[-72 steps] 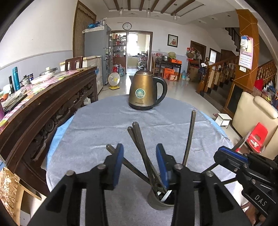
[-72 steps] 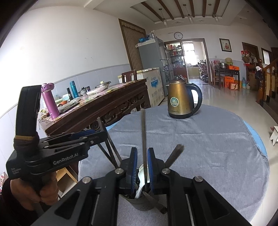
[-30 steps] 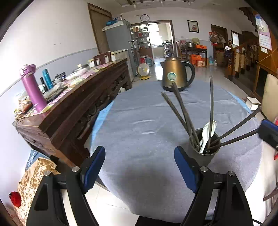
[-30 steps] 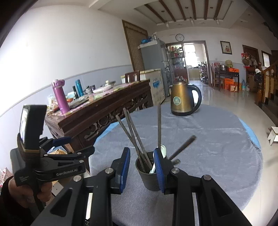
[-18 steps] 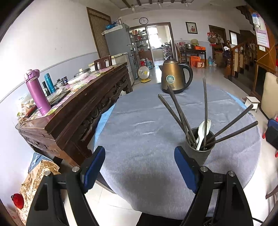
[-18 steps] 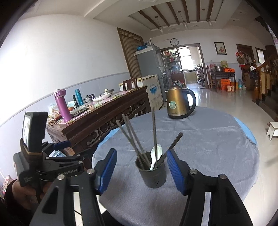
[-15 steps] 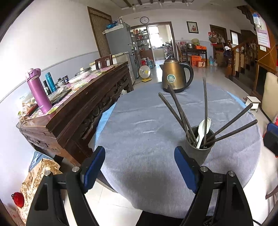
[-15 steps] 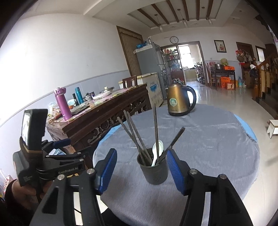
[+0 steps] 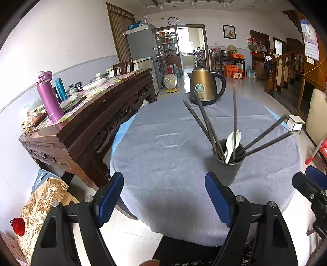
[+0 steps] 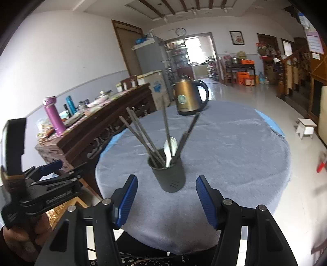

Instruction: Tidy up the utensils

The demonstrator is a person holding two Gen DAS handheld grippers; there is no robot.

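Dark grey cylindrical cup (image 10: 168, 176) stands upright at centre frame on the grey-clothed round bench (image 10: 235, 147); its dark chopsticks (image 10: 143, 135) fan upward (white spoon (image 10: 169, 149) among them). Bronze kettle (image 10: 187, 98) stands behind. Left gripper (image 9: 164, 196) and right gripper (image 10: 166, 201) jaws are spread, empty.

1. The walls (image 9: 61, 41) are white above and pale grey-blue below, at the left of the frame.
2. The ceiling (image 10: 173, 8) has dark wooden beams.
3. A round clock (image 9: 173, 20) hangs above an open doorway (image 9: 188, 47) in the upper middle, where bright daylight comes in.
4. A grey refrigerator (image 9: 143, 47) stands left of the doorway.
5. A dark carved wooden sideboard (image 9: 92, 120) runs along the left wall.
6. The floor (image 9: 251, 86) is glossy light tile.
7. A wooden staircase railing (image 9: 286, 69) is at the right.
8. A framed picture (image 9: 229, 31) hangs right of the doorway.
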